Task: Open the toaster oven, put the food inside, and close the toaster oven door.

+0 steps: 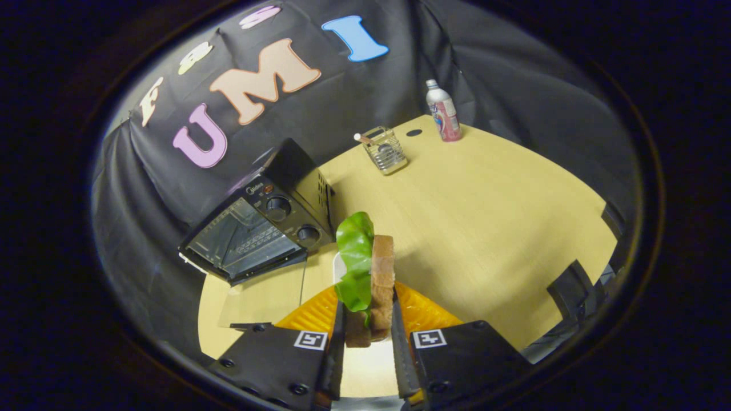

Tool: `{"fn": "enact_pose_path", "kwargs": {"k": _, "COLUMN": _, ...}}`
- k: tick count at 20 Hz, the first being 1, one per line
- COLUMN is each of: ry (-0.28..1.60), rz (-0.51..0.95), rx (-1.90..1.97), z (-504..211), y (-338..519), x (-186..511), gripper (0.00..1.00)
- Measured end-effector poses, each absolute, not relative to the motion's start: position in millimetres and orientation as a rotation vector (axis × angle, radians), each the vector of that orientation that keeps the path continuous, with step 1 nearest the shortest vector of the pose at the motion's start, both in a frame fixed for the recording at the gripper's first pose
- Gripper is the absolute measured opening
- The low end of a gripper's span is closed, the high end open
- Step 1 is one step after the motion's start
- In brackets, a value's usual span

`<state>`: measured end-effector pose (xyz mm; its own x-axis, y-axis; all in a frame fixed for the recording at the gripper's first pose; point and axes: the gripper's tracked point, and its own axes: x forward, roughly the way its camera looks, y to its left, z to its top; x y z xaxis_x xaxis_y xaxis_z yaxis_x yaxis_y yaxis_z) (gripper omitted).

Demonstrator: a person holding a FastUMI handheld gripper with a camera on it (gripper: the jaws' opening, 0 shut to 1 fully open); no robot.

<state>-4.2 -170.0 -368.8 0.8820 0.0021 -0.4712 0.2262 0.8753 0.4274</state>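
My gripper is shut on a sandwich, a brown bread slice with a green lettuce leaf, held upright on edge between both fingers. Below it lies an orange plate on the wooden table. The black toaster oven stands beyond the fingers to the left, against the booth wall. Its glass door hangs down open, and its two knobs face me.
A wire mesh holder with a small item in it stands farther back on the table. A pink-and-white bottle is near the far edge, beside a dark hole in the tabletop. Dark chair parts sit at the right table edge.
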Motion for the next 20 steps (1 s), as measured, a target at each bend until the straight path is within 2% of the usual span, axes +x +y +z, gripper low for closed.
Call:
{"fn": "enact_pose_path", "kwargs": {"k": 5, "ry": 0.333, "rz": -0.132, "rx": 0.685, "z": -320, "y": -150, "x": -16, "gripper": 0.40}}
{"fn": "enact_pose_path", "kwargs": {"k": 9, "ry": 0.230, "rz": -0.083, "rx": 0.915, "z": -303, "y": -109, "x": -5, "gripper": 0.40}}
{"fn": "enact_pose_path", "kwargs": {"k": 20, "ry": 0.212, "rz": 0.031, "rx": 1.183, "z": -306, "y": 66, "x": 85, "gripper": 0.39}}
